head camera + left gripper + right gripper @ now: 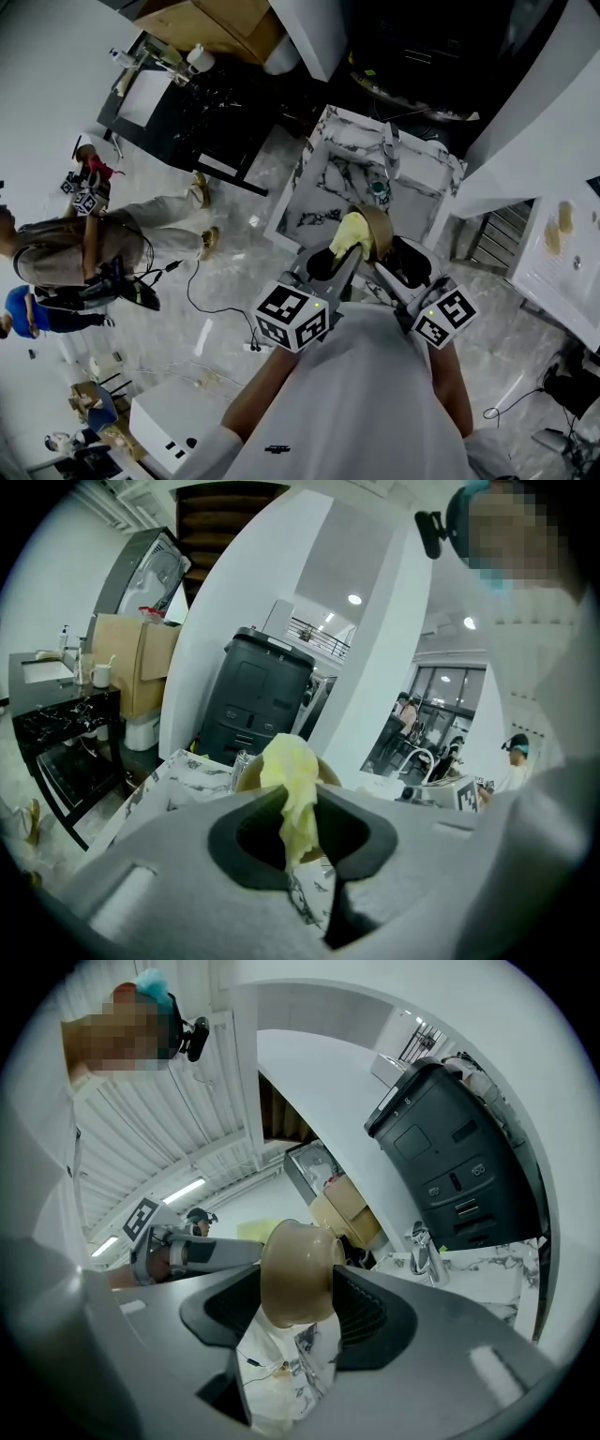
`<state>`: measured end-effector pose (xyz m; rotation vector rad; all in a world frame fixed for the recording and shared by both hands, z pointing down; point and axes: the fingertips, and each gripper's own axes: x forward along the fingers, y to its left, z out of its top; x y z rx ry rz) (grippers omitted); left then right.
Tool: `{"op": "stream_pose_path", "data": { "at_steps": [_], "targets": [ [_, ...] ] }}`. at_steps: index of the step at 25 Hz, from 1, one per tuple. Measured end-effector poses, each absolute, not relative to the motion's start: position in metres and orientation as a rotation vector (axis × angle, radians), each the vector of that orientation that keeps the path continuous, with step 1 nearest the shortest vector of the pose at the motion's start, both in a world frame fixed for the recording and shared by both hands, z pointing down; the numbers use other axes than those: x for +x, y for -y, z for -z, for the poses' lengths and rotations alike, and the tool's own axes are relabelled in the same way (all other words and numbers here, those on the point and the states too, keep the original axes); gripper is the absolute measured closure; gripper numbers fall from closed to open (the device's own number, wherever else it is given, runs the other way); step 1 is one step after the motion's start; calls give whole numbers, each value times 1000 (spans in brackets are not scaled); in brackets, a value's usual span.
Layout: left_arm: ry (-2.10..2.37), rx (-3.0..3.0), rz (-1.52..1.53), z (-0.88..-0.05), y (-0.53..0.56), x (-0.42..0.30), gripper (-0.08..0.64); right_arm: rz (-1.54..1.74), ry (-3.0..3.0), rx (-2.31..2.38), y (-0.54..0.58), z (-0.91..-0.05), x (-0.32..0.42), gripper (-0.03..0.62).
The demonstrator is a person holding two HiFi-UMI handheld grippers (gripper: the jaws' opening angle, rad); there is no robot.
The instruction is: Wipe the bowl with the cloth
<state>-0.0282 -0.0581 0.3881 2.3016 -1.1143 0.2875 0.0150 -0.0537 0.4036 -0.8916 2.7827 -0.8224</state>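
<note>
My right gripper [298, 1305] is shut on a tan bowl [298, 1277], held tilted on its side above the marble sink. In the head view the bowl [378, 228] sits just ahead of the right gripper [392, 251]. My left gripper [298, 829] is shut on a yellow cloth [292, 789], whose bunched top stands up past the jaws. The cloth [348, 232] rests against the bowl's open side, held by the left gripper [330, 260]. The bowl's rim [246, 776] peeks out behind the cloth.
A white marble sink [319, 192] with a chrome tap [390, 150] lies below the grippers. A black counter [192, 108] stands at the far left, a dark machine [251, 705] behind the sink. Another person [75, 246] with grippers sits on the floor at left.
</note>
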Motion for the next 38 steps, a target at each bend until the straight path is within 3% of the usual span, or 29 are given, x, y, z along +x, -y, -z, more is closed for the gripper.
{"op": "stream_pose_path", "data": {
  "at_steps": [13, 38],
  "targets": [
    [1035, 2332, -267, -387, 69, -15, 499, 808, -2829, -798, 44, -392, 3, 344],
    [1163, 2218, -335, -418, 66, -62, 499, 777, -2850, -731, 35, -386, -15, 344]
  ]
}}
